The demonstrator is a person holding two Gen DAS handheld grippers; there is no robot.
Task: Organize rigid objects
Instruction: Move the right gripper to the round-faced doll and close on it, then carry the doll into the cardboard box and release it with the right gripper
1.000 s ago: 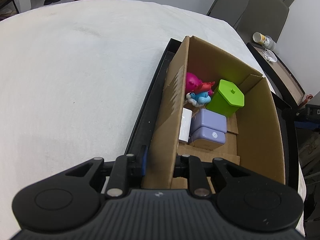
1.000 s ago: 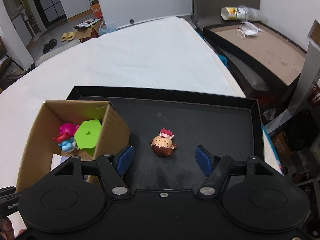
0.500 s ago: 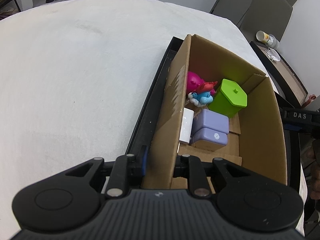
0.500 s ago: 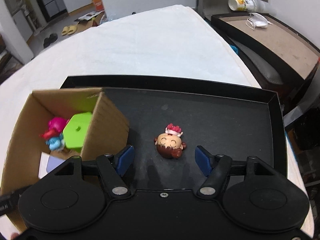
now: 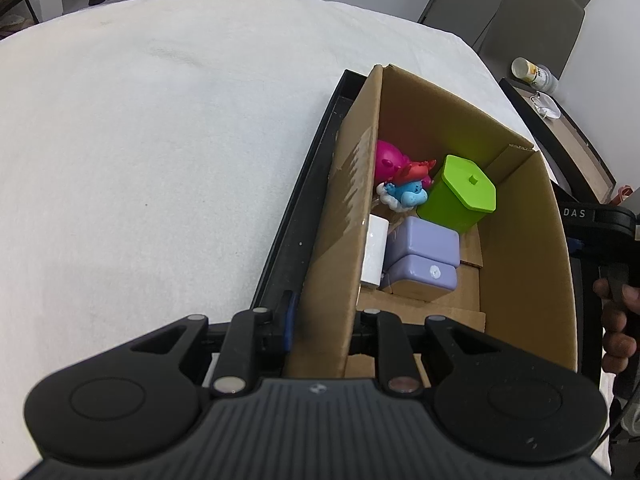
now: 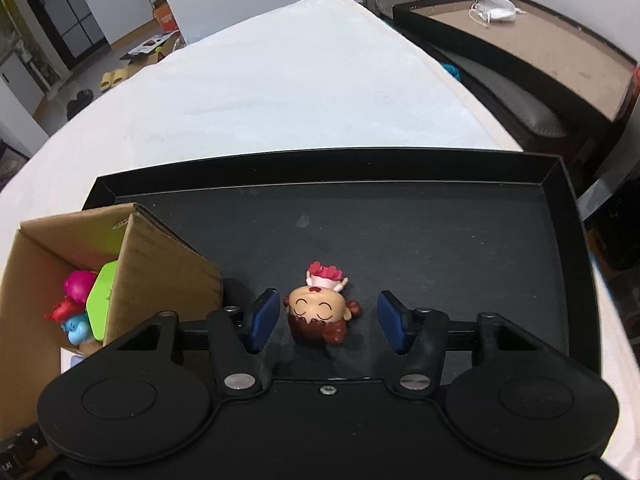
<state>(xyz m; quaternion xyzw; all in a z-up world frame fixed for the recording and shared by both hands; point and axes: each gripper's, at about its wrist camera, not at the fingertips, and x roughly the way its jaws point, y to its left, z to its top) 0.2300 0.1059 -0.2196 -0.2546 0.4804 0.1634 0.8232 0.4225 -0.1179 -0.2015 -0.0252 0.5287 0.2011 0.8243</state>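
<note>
The small figurine [image 6: 320, 310] lies on its back on the floor of the black tray [image 6: 400, 168], near the tray's 6 o'clock edge in the right wrist view. It has a round peach face with closed smiling eyes, dark brown hair with a bun at each side, and a pink-and-white body topped by red toward 12 o'clock. The right gripper [image 6: 327, 320] straddles it: its jaws have just been closing, and the figurine sits between the blue pads [image 6: 264, 314], the 9 o'clock pad at or just short of its head, the 3 o'clock pad clear of it.

At 9 o'clock of the figurine stands the cardboard box [image 5: 344, 216], inside the tray's corner. In the left wrist view it holds a lime-green lidded container [image 5: 460, 196], a blue toy with a red top [image 5: 406, 188], a magenta toy [image 5: 388, 156], two lavender cases [image 5: 424, 256] and a white block [image 5: 376, 252]. The left gripper [image 5: 320, 320] is clamped on the box's near wall at 6 o'clock, one finger outside, one inside. A hand [image 5: 616, 320] holding the other gripper shows at 3 o'clock. Tray and box rest on a white cloth [image 5: 140, 140]
</note>
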